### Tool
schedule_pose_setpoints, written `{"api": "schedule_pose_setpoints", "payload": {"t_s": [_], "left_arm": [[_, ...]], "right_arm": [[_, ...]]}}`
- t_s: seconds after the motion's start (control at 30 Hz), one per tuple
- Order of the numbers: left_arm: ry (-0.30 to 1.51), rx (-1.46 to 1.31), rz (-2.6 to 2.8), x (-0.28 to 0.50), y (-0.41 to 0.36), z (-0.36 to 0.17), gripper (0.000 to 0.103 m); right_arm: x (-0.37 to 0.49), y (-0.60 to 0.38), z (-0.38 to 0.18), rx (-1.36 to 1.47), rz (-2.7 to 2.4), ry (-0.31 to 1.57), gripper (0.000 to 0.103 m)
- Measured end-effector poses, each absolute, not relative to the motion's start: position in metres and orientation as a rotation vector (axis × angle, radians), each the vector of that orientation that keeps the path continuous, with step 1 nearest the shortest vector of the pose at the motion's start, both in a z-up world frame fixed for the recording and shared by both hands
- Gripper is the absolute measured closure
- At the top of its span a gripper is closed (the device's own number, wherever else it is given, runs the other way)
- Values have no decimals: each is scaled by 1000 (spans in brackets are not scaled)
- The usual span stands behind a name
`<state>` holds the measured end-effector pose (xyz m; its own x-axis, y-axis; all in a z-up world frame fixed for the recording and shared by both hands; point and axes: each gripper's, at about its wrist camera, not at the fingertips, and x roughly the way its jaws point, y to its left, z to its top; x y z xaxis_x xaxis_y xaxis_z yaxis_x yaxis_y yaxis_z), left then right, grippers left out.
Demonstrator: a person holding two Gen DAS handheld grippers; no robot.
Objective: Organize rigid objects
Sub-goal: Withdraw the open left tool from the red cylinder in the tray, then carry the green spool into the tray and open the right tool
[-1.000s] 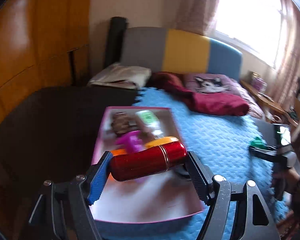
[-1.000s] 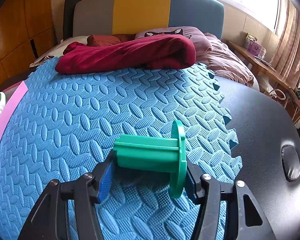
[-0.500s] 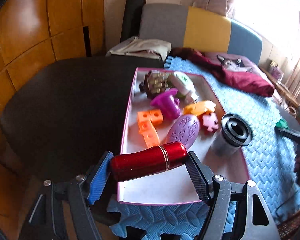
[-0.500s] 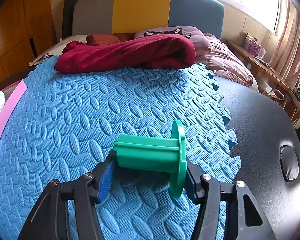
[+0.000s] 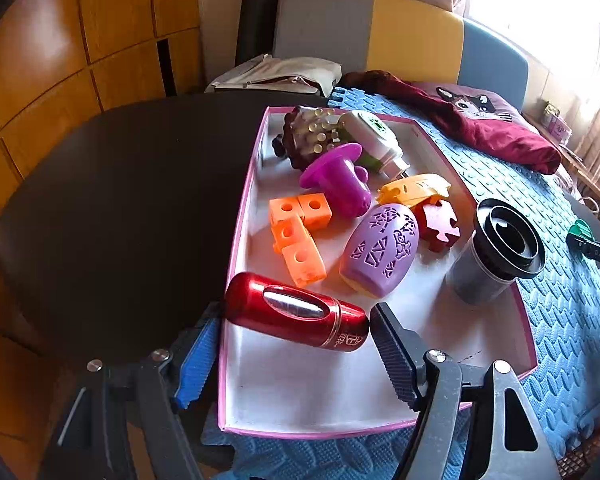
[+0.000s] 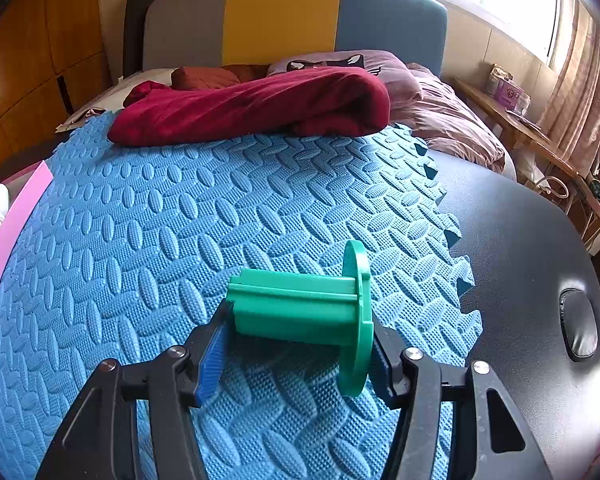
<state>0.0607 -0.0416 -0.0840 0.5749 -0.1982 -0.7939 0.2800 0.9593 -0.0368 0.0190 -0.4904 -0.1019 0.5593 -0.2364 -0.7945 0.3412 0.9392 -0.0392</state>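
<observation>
one red cylinder [image 5: 296, 317] lying between the spread fingers of left gripper [image 5: 296, 356], released, over one pink-rimmed tray [image 5: 236, 240]. one green spool [image 6: 304, 308] clenched in right gripper [image 6: 300, 354]

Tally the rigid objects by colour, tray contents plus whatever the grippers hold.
Red: 2, red cylinder at the left gripper, puzzle piece
Orange/yellow: 2, orange blocks, yellow piece
Purple: 2, purple egg, magenta spool
Green: 1, green spool in the right gripper
White/green: 1, device
Dark: 2, studded thing, black cup
Total: 10
</observation>
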Motion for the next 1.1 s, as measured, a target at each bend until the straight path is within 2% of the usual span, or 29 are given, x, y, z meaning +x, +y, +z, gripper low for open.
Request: {"api": "schedule_pose_setpoints", "payload": {"t_s": [0.63,1.1], "left_arm": [[794,67,-182,48,-27,-37,27],[749,60,-166,44,-21,-26,27]], "right_arm": [[19,-490,-101,117,-344,926,43],[12,-469,-90,129,-358,978,44]]}}
